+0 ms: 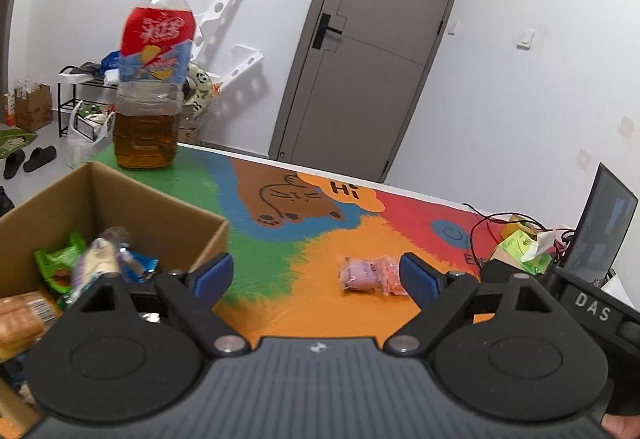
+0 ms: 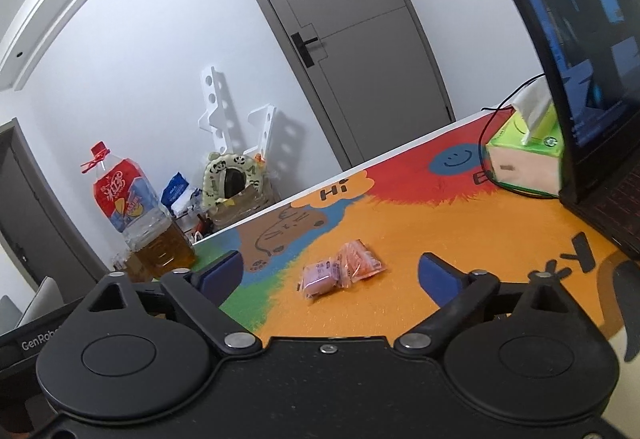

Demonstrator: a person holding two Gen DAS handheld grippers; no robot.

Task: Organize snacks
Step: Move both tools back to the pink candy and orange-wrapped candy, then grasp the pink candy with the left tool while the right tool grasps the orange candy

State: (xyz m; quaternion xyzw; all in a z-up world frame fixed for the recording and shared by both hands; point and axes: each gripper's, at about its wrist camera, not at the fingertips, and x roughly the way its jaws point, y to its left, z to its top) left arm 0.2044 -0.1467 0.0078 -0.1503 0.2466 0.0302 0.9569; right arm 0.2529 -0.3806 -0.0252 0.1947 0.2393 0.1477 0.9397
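Two small wrapped snacks lie side by side on the orange part of the colourful table mat: a pink packet (image 2: pixel 318 277) and an orange packet (image 2: pixel 360 261). In the left wrist view the pink packet (image 1: pixel 360 273) sits just ahead of my left gripper (image 1: pixel 316 277), near its right finger, with the orange packet (image 1: pixel 390 275) partly behind that finger. Left jaws stand wide and hold nothing. My right gripper (image 2: pixel 332 275) is also open and empty, the two packets lying ahead between its blue pads. A cardboard box (image 1: pixel 160 207) at the left holds several snack packets.
A large bottle of amber liquid (image 1: pixel 150 79) stands at the mat's far left corner behind the box. A green tissue box (image 2: pixel 524 155), black cables and an open laptop (image 2: pixel 580 59) crowd the right side. The table's far edge faces a grey door (image 1: pixel 372 51).
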